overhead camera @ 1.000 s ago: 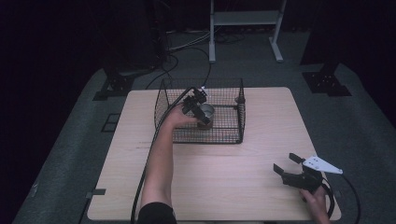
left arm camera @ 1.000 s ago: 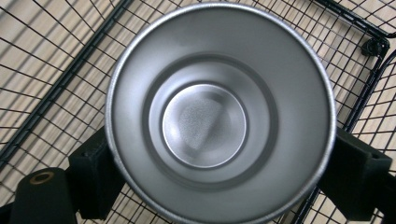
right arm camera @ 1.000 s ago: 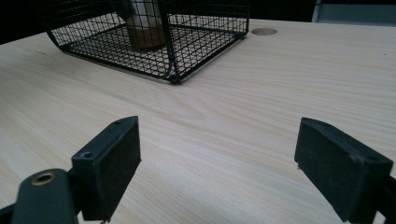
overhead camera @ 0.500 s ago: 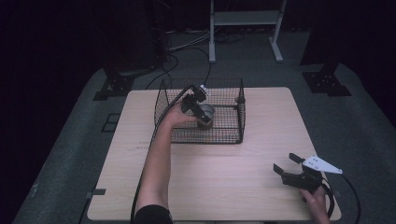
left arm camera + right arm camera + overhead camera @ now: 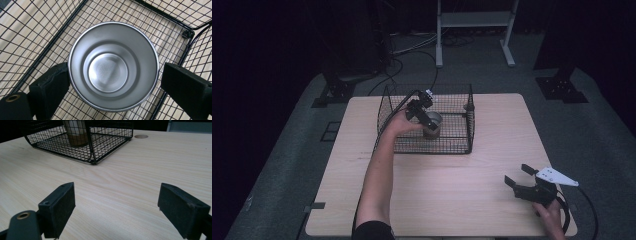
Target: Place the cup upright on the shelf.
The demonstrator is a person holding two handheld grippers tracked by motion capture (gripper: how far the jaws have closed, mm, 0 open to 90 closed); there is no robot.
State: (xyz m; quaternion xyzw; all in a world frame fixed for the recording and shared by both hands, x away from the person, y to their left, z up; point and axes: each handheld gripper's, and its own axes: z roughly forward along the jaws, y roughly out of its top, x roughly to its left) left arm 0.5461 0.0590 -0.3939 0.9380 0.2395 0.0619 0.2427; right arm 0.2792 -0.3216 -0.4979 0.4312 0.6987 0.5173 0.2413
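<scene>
A steel cup (image 5: 432, 122) stands upright inside the black wire basket (image 5: 469, 107) at the table's far middle. In the left gripper view I look straight down into the cup (image 5: 112, 67), which sits between my left gripper's (image 5: 113, 75) jaws. Those jaws have just been opening: the left pad (image 5: 52, 82) is at the rim, and the right pad (image 5: 182, 82) stands a little off it. In the high view my left gripper (image 5: 424, 112) hangs over the cup. My right gripper (image 5: 518, 174) rests open near the front right edge, nothing between its pads (image 5: 60, 200).
The basket's wire walls (image 5: 175, 20) stand close around the cup. From the right gripper view the basket (image 5: 110, 138) with the cup (image 5: 75, 132) lies ahead across bare wooden table (image 5: 140, 170). Stands and cables sit on the dark floor behind the table (image 5: 452, 190).
</scene>
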